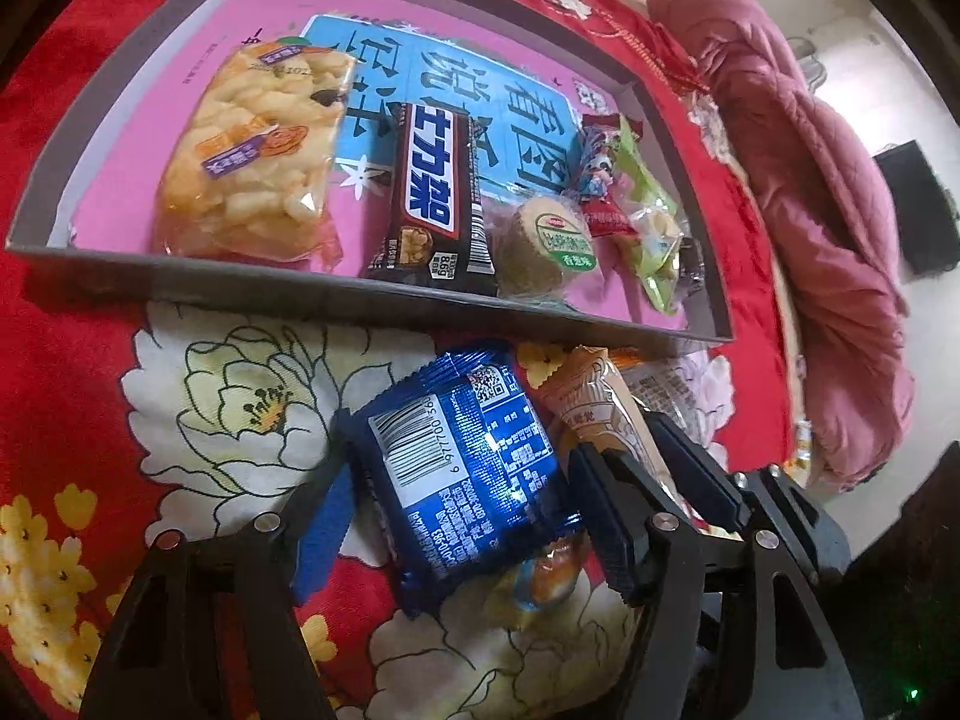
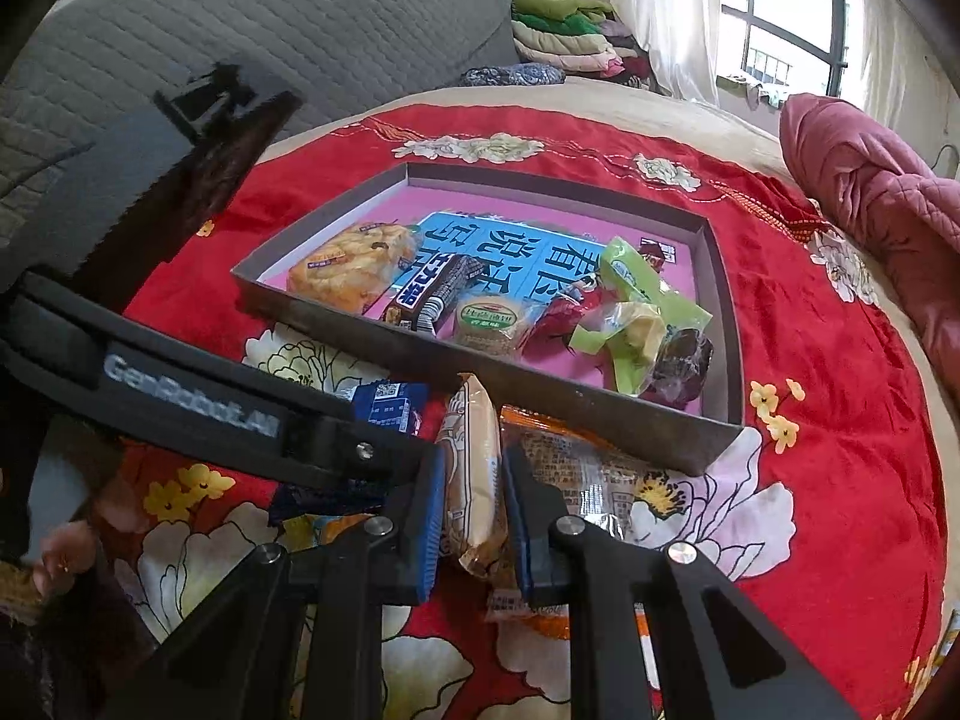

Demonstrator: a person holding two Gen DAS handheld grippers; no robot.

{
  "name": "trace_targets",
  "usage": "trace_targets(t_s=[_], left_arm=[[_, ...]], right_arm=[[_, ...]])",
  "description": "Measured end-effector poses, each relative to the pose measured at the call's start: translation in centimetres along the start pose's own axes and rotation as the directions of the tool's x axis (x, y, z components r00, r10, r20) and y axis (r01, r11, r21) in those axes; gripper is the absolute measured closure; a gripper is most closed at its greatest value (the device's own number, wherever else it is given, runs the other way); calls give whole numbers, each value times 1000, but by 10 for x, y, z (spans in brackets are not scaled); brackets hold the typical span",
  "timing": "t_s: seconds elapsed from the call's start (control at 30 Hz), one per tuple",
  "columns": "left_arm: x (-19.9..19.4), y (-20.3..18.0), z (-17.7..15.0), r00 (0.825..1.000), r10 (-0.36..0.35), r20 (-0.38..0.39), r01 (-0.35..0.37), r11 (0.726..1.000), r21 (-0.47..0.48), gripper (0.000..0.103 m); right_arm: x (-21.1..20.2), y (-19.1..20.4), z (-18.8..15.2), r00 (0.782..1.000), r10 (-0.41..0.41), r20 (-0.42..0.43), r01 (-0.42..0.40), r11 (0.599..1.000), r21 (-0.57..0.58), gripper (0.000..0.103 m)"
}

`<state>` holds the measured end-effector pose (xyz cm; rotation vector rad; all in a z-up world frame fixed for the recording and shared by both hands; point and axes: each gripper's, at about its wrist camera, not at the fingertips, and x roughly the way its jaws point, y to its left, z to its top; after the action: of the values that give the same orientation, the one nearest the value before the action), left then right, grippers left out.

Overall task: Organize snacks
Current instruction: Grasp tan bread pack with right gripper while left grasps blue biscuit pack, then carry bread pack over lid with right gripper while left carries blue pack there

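Observation:
A grey-walled tray (image 1: 240, 285) (image 2: 540, 384) with a pink floor holds several snacks: a yellow puffed-rice pack (image 1: 252, 150), a dark chocolate bar (image 1: 429, 192) and a round cake (image 1: 543, 246). In front of it on the red floral cloth lie a blue foil packet (image 1: 474, 468) and a tan wrapped bar (image 2: 471, 480). My left gripper (image 1: 462, 510) is open, its fingers either side of the blue packet. My right gripper (image 2: 474, 516) is shut on the tan bar. The right gripper also shows in the left wrist view (image 1: 654, 480).
An orange-edged clear packet (image 2: 576, 480) lies under the tan bar by the tray's near right corner. A pink quilted blanket (image 2: 870, 192) lies on the right. A grey mattress (image 2: 240, 30) stands behind. Folded clothes (image 2: 558, 30) sit at the back.

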<state>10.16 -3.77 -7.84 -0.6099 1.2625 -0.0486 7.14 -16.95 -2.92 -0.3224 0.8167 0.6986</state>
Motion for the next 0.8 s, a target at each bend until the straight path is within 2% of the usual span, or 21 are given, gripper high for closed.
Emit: trace_targets(t_s=[0.13,0.17,0.27,0.5,0.8], left_arm=[[2,-3,3,999,49,-2,-49,999,-4,37],[2,-3,4,998,58,1,-58,998,-4,41],[1,-1,6,998,55,2,-55,998,6,45],[-6,-3,2,998,63,22,-64,997,53,46],[-38,2,-5,996,50,69,-55,996,70,46]], right_arm=[[1,-1,0,1000,-5,-5,5,1000,3,84],[1,-1,0,1000,-6,-5,6,1000,3,84],[1,-1,0,1000,-8,-5,8,1000,1,84],[-3,-2,0,1000,-1,7,0,1000,20,84],[-13,-9,3,998,33,49,-36,997,66,84]])
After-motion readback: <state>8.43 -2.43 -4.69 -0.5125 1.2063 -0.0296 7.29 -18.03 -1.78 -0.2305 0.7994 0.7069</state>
